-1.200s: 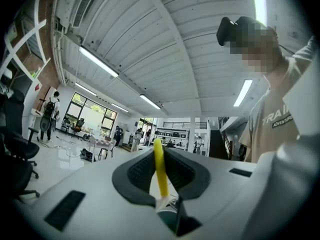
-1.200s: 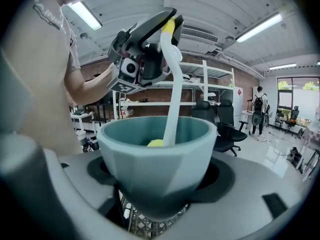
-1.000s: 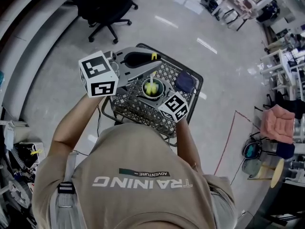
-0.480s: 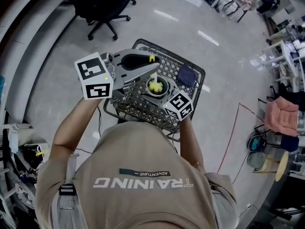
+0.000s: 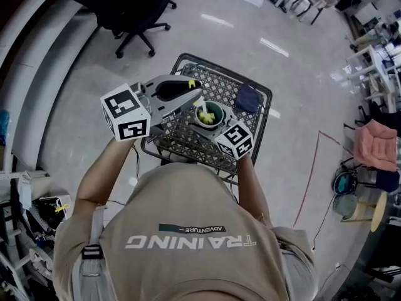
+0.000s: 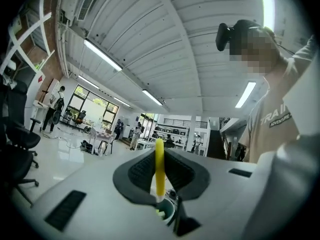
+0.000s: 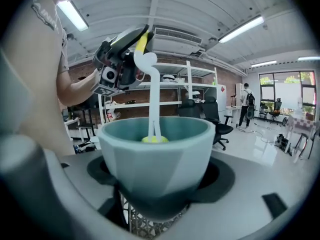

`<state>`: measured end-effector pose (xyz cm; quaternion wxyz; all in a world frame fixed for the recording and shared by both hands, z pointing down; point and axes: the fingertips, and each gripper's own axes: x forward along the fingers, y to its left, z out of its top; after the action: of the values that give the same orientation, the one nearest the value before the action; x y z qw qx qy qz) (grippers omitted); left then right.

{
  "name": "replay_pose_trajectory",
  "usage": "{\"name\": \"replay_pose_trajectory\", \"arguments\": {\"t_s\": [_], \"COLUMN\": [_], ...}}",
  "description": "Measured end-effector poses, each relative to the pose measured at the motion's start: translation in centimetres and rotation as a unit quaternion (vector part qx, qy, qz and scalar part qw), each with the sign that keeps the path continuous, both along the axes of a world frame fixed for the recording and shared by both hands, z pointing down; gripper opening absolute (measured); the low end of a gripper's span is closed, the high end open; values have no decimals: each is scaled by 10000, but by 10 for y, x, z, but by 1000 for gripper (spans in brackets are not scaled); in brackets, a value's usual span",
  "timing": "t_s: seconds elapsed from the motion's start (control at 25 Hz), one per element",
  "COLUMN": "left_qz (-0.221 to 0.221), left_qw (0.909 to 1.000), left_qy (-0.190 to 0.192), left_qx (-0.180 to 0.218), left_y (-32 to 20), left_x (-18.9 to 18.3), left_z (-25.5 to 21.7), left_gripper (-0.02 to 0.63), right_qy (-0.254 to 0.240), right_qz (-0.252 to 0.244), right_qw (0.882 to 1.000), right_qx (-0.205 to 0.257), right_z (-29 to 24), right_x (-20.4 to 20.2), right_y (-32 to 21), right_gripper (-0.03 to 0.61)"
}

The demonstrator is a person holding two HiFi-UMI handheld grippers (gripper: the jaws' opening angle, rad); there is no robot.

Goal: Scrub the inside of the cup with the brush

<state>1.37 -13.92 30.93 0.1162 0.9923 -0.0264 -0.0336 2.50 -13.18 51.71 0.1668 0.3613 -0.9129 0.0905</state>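
A teal cup (image 7: 159, 156) sits clamped between the jaws of my right gripper (image 7: 160, 184), upright above a metal mesh basket (image 5: 188, 137). In the head view the cup (image 5: 213, 121) is over the basket's middle, with the right gripper (image 5: 219, 129) at its near side. A brush with a white stem (image 7: 154, 99) and a yellow handle (image 6: 159, 168) stands in the cup, its yellow-green head (image 7: 154, 139) down inside. My left gripper (image 6: 160, 184) is shut on the yellow handle from above; in the head view the left gripper (image 5: 188, 93) reaches in from the left.
A dark blue pouch (image 5: 247, 97) lies at the basket's far right corner. The basket stands on a glossy floor. A black office chair (image 5: 135, 11) is beyond it at the upper left. A person's arms and beige shirt (image 5: 188, 237) fill the near part.
The view has shifted slightly. Both grippers stay over the basket; the left gripper has moved a little toward the cup with the brush still down inside it.
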Motion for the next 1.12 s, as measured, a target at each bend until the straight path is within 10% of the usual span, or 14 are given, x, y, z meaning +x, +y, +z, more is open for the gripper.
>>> {"name": "replay_pose_trajectory", "arguments": {"t_s": [0.76,1.12], "left_qz": [339,-588], "left_qw": [9863,9958], "left_qy": [1502,682], "left_qx": [596,159], "left_y": [20,4], "left_x": [-51,-68], "left_z": [-69,-24], "left_gripper": [52,52], "right_qy": [21,19], "right_qz": [263,726], "right_qw": [9991,9971], "right_qx": [-330,-219], "right_z": [61,135], "right_x": [-14,21], "right_y": [16,2], "right_gripper": [400,400]}}
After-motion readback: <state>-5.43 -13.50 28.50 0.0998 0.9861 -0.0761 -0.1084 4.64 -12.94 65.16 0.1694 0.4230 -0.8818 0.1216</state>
